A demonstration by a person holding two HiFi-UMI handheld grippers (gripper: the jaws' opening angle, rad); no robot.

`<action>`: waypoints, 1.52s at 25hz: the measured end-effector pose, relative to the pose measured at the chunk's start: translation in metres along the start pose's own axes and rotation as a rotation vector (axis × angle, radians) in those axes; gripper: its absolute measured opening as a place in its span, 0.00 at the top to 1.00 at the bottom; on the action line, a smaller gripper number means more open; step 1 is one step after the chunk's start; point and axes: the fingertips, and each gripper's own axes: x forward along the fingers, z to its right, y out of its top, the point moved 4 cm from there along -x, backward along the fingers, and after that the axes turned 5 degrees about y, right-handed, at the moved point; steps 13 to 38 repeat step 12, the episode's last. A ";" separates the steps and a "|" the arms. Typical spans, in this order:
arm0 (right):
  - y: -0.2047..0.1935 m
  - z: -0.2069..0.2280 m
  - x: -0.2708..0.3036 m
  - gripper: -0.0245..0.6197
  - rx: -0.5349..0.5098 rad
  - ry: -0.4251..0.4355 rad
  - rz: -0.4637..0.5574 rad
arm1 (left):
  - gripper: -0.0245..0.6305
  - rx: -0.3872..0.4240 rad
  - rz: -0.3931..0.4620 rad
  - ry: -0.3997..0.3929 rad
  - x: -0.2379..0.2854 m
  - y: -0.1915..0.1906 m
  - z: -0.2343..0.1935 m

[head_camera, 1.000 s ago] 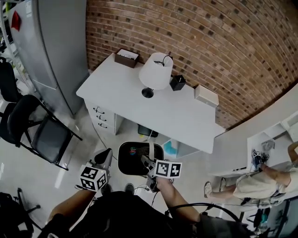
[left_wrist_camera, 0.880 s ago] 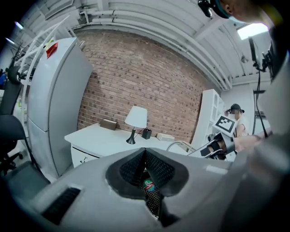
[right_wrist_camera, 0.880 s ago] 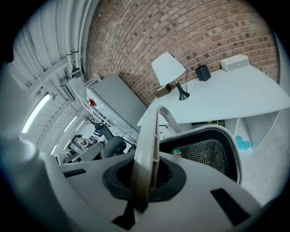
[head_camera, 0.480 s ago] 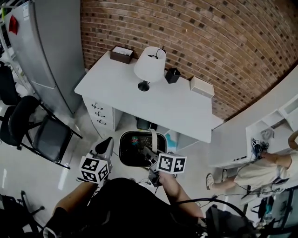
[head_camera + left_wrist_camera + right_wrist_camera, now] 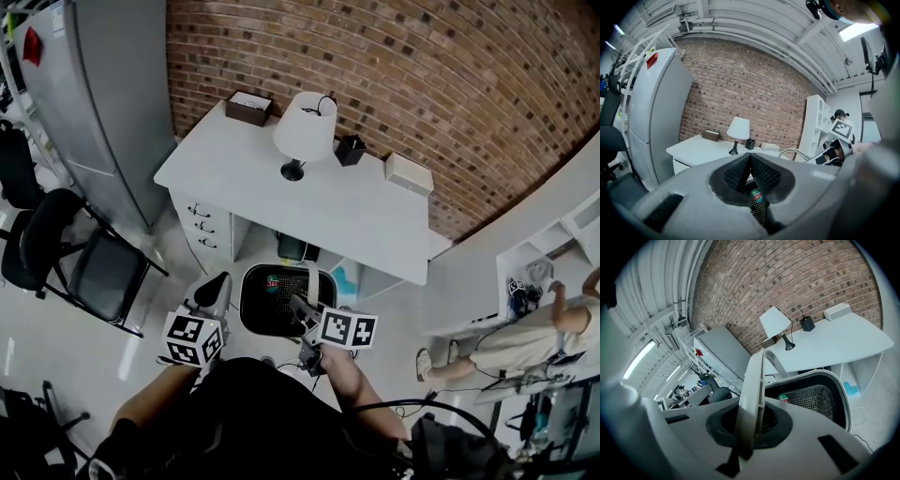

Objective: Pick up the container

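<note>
Head view: the container [image 5: 258,314], a dark mesh basket with a pale rim, is seen at lower centre of the frame, just below the front edge of a white desk [image 5: 281,220]. Its pale handle [image 5: 311,279] is raised over the opening. A small item with a red and green label [image 5: 272,279] lies inside, toward the upper left of the basket.

Right gripper [image 5: 302,314]: in its own view the jaws are closed on the handle, which runs up through the middle of the frame between the pads; the basket hangs to the right of it.

Left gripper [image 5: 216,284]: it is placed just beside the container's left edge, whether touching cannot be told. In its own view the pads [image 5: 736,173] are pressed together at the tips, with nothing pinched between them; mesh and the labelled item are seen through the gap below.

Surroundings: a lamp [image 5: 305,131] stands on the desk before a brick wall [image 5: 422,75]. A black chair [image 5: 89,272] is noted at left, and a person [image 5: 525,347] at the right edge.
</note>
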 end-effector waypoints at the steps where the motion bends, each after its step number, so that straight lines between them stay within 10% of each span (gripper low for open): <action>1: -0.001 -0.001 0.000 0.95 -0.001 0.001 0.001 | 0.95 0.002 0.001 0.000 -0.001 0.000 0.000; 38: -0.004 -0.003 -0.002 0.95 0.005 0.004 0.012 | 0.95 -0.005 -0.012 0.013 -0.010 -0.008 -0.001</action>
